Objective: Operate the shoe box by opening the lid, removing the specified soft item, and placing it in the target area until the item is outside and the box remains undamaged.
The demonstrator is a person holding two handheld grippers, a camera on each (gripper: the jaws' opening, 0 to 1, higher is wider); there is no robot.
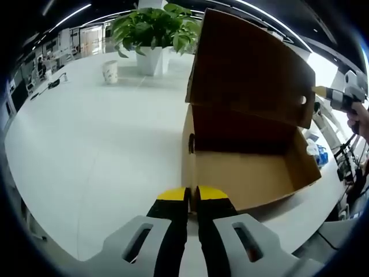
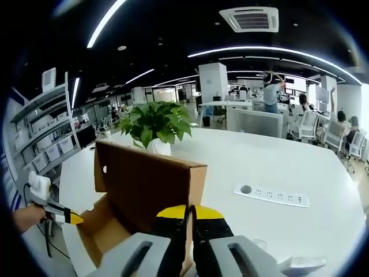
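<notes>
A big white table point(image 2: 271, 158) carries the open shoe box point(image 1: 248, 173), brown cardboard, with its lid point(image 1: 248, 63) standing up. Behind the box is a potted plant point(image 2: 157, 124), and a white power strip point(image 2: 271, 195) lies further away on the table. The right gripper point(image 2: 189, 214) pinches the edge of the lid between narrow jaws. The left gripper point(image 1: 192, 195) has its yellow tips almost together at the box front wall; whether it grips the wall I cannot tell. The soft item is not visible.

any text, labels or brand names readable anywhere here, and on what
None can be read.
The shoe box shows plain brown cardboard, no print.
The cup near the potted plant carries faint marks, too blurred to read.
The power strip on the table has no legible marking.
</notes>
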